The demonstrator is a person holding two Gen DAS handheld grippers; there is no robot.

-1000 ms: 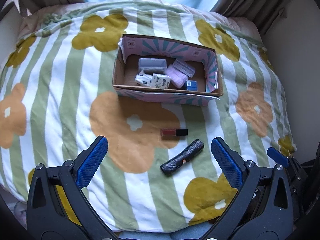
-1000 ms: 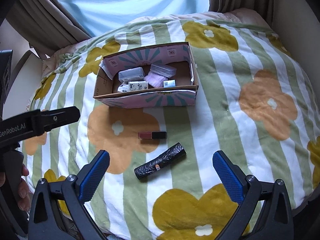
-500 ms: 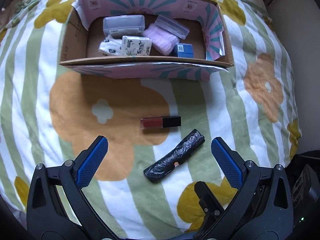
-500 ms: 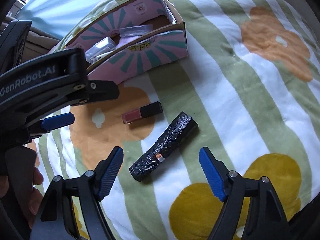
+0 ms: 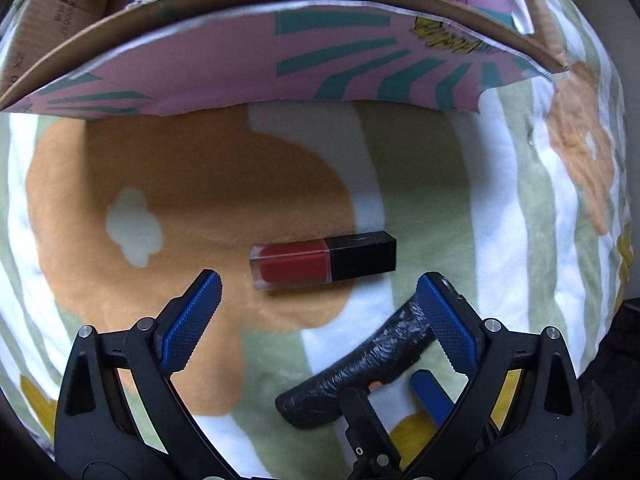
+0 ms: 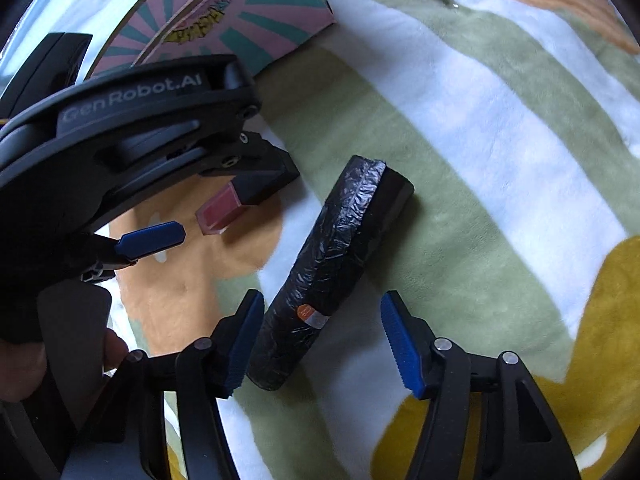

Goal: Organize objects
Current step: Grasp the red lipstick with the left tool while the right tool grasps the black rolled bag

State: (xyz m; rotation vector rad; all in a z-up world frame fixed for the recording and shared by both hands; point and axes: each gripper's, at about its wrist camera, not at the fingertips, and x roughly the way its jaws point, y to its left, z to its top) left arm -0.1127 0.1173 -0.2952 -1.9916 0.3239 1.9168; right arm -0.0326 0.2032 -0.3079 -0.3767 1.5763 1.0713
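both grippers low over the flowered blanket (image 5: 440,184), each lined up on its own item. left gripper (image 5: 318,304) pointing straight down, jaws apart and just narrowing, nothing between them yet; red lip gloss tube (image 5: 323,261) lying crosswise just ahead of the fingertips, black cap toward the right pad. right gripper (image 6: 320,340) tilted down, jaws just closing but not yet touching, with the lower end of the black roll of garbage bags (image 6: 332,264) between them, nearer the left pad. pink cardboard box (image 5: 280,68) beyond both items, already holding small packs. to do this step well, by my reading: ease the left gripper forward until the tube sits between the pads, then pinch across its short sides near the middle; centre the right jaws on the roll before squeezing, since crinkled plastic probably slips and the soft blanket gives underneath; keep the two tools from bumping, close as they are. compared with a second earlier: both grippers much lower and nearer the items, box now filling the top of the left view, right jaws markedly narrower, left gripper now crowding the right view beside the tube.
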